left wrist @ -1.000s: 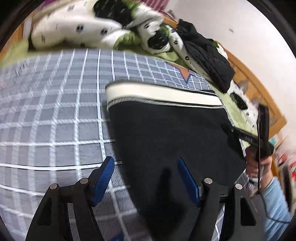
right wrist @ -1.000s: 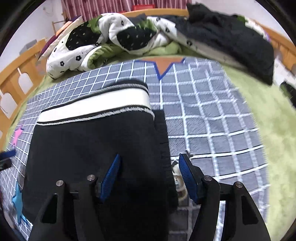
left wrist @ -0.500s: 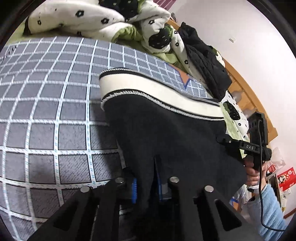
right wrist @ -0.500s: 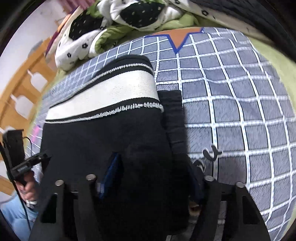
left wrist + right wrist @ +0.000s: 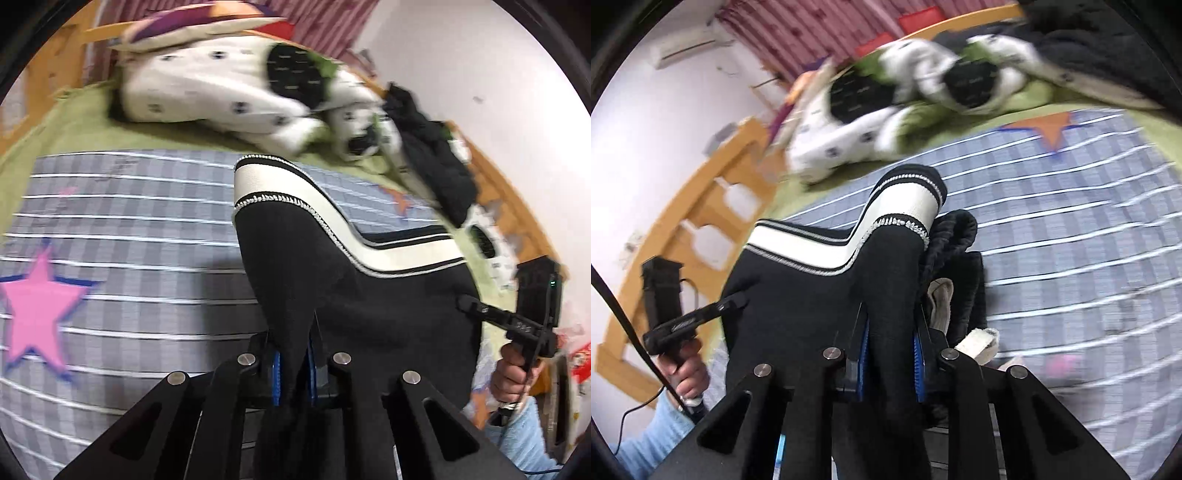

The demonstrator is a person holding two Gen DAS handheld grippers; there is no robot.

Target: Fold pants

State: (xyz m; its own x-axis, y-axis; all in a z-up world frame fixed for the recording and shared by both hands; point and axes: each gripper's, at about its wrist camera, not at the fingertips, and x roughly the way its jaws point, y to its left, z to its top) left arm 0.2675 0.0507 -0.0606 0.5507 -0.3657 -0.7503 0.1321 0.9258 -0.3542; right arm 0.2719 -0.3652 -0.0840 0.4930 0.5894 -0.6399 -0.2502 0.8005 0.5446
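The black pants (image 5: pixel 332 280) hang in the middle of both wrist views, lifted off the grey checked blanket (image 5: pixel 147 229), their white waistband (image 5: pixel 266 184) with black stripes and stitched trim arching up toward the centre of each frame. The left gripper (image 5: pixel 293 373) is clamped on a fold of the black fabric at the lower middle of its view, blue pads pressed tight on either side. The right gripper (image 5: pixel 890 365) has just been closing, and its blue pads now pinch another bunch of the same cloth at the lower middle of its own view; in the left view it shows at the right edge, gripped by a hand (image 5: pixel 513 373) in a light blue sleeve (image 5: pixel 517 435). A pink star (image 5: pixel 37 306) marks the blanket at the left of the left view. Beyond, a white spotted quilt (image 5: pixel 221 88) and dark clothes (image 5: pixel 432 166) lie heaped along the upper part, with a wooden bed rail (image 5: pixel 701 206) at the left of the right view.
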